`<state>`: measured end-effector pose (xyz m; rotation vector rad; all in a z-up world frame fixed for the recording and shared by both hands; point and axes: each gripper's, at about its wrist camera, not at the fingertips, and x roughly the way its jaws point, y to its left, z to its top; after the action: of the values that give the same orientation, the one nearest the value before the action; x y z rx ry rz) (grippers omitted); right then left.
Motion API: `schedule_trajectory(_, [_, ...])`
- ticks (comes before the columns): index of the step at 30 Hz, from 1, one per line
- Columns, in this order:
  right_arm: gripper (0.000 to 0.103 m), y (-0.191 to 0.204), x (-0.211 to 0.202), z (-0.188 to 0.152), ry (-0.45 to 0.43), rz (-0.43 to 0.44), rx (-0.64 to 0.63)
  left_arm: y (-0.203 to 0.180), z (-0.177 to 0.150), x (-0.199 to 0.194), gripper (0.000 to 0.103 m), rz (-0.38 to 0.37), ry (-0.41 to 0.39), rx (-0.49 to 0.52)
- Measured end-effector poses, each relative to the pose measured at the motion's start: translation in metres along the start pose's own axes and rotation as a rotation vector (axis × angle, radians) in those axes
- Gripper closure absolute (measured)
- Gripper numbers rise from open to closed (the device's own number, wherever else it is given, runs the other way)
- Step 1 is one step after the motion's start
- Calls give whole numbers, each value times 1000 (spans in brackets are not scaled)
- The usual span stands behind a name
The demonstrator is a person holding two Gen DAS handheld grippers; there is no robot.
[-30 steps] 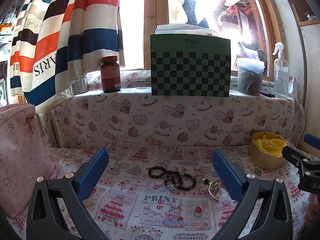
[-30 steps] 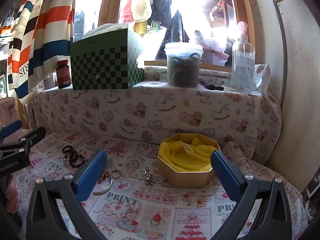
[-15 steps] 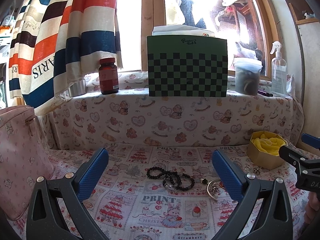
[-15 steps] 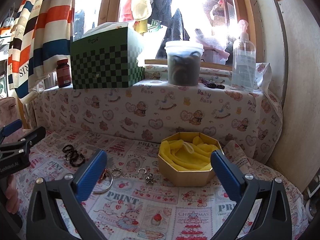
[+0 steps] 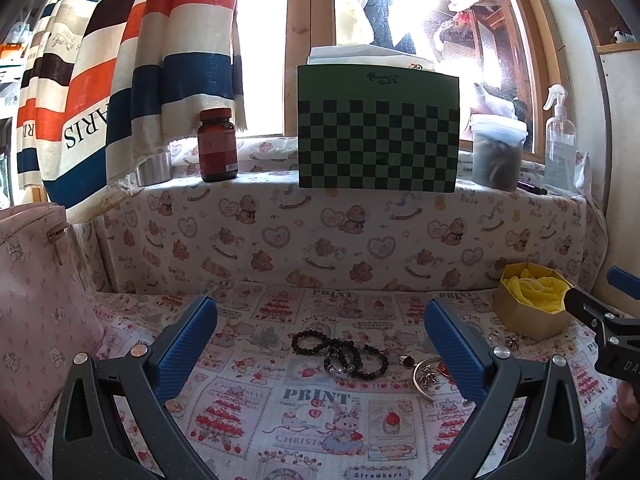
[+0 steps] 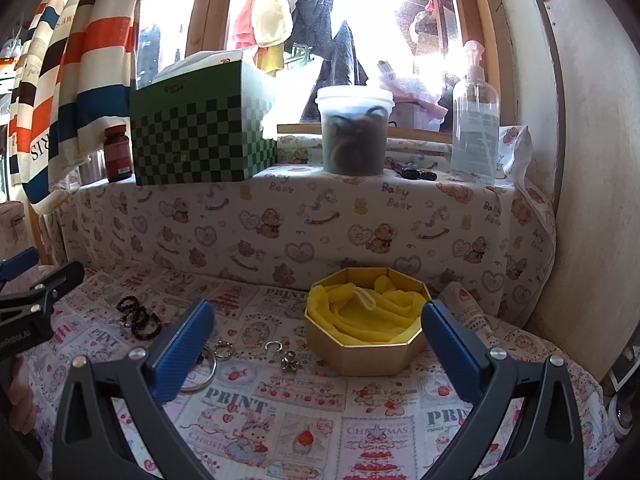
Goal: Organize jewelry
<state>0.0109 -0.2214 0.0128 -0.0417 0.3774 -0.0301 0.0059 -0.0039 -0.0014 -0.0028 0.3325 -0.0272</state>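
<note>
Black bead bracelets (image 5: 340,354) lie on the printed cloth between the fingers of my left gripper (image 5: 320,340), which is open and empty above them. A silver bangle with charms (image 5: 426,372) lies to their right. An octagonal gold box (image 6: 366,342) lined with yellow cloth stands ahead of my right gripper (image 6: 318,336), which is open and empty. Small rings and a charm (image 6: 286,358) lie left of the box. The bracelets (image 6: 138,314) also show at the left of the right wrist view, and the box (image 5: 530,304) at the right of the left wrist view.
A ledge at the back holds a green checkered box (image 5: 378,132), a brown pill bottle (image 5: 217,145), a lidded tub (image 6: 354,130) and a pump bottle (image 6: 475,118). A pink bag (image 5: 38,312) stands at the left. A striped curtain (image 5: 132,60) hangs at the back left. A wall (image 6: 592,200) closes the right side.
The left wrist view has risen and pulled back slightly; the bracelets sit a little lower between the fingers. The right gripper has hardly moved. Both stay open.
</note>
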Motion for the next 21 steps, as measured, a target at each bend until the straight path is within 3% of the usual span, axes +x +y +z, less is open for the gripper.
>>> schedule_trajectory(7, [0,-1,-1,0,0,-12,6,-4,-1,-6,0,-5,-31,17])
schedule_trajectory(21, [0,-16,5,6,33,-14,80,-1,0,0,0,-7,3,7])
